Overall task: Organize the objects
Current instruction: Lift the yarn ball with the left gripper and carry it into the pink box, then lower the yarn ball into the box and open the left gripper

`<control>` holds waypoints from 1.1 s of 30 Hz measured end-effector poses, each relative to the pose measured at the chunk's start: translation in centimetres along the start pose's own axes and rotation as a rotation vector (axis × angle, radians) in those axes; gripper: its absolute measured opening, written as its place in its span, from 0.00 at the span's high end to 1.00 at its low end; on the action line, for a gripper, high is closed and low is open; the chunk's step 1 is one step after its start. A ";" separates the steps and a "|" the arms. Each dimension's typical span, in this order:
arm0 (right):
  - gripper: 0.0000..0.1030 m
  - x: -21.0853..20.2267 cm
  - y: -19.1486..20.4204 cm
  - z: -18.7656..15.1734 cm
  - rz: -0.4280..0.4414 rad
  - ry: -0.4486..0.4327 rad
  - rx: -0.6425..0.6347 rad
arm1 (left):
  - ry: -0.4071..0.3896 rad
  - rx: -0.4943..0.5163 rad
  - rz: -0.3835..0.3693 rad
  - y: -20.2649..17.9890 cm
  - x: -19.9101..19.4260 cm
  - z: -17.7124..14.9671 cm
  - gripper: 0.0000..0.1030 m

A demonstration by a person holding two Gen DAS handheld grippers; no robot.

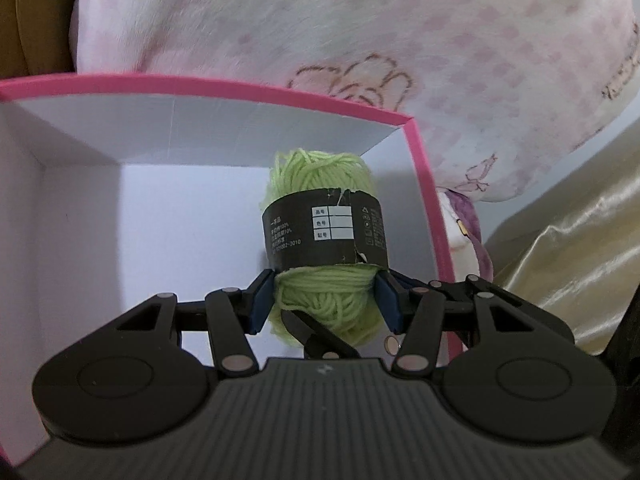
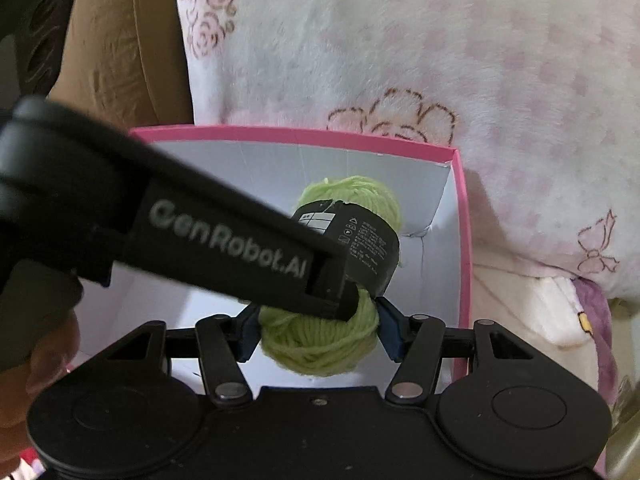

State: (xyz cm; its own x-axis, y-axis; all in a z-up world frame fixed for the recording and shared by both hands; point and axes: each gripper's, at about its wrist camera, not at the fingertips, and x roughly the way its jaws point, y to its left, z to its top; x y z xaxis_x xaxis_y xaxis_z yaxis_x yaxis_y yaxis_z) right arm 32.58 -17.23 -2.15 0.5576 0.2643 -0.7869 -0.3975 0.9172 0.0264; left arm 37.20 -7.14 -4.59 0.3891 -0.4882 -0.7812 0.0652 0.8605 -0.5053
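Note:
A light green yarn ball [image 1: 320, 240] with a black paper label hangs over the inside of a pink-rimmed white box [image 1: 240, 92]. My left gripper [image 1: 324, 300] is shut on the yarn's lower end, blue pads on both sides. My right gripper [image 2: 316, 328] is also shut on the same yarn ball [image 2: 320, 344] at its lower end. In the right wrist view the left gripper's black body [image 2: 224, 248] crosses from the left and covers part of the yarn. The box [image 2: 464, 240] shows there too; I see nothing else inside it.
A white and pink flowered blanket [image 1: 400, 40] lies behind and right of the box. Gold satin cloth [image 1: 580, 248] is at the right. A brown surface [image 2: 120, 60] is at the upper left in the right wrist view.

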 end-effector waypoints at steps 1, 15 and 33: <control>0.39 0.1 0.1 0.0 -0.008 0.001 -0.014 | 0.003 0.003 -0.004 0.1 0.2 0.0 0.49; 0.75 -0.8 -1.1 -1.8 0.010 -0.011 -0.170 | 0.015 -0.024 -0.013 0.5 1.9 0.1 0.63; 0.76 -1.6 -3.3 -3.5 0.029 -0.055 -0.043 | -0.062 0.001 0.047 -0.1 2.1 0.6 0.65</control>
State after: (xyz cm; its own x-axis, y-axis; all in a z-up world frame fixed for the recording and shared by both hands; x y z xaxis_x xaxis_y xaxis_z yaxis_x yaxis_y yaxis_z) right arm 30.47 -21.73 -3.12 0.5844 0.3075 -0.7510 -0.4442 0.8957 0.0211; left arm 38.53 -8.15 -5.94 0.4476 -0.4372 -0.7801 0.0466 0.8826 -0.4679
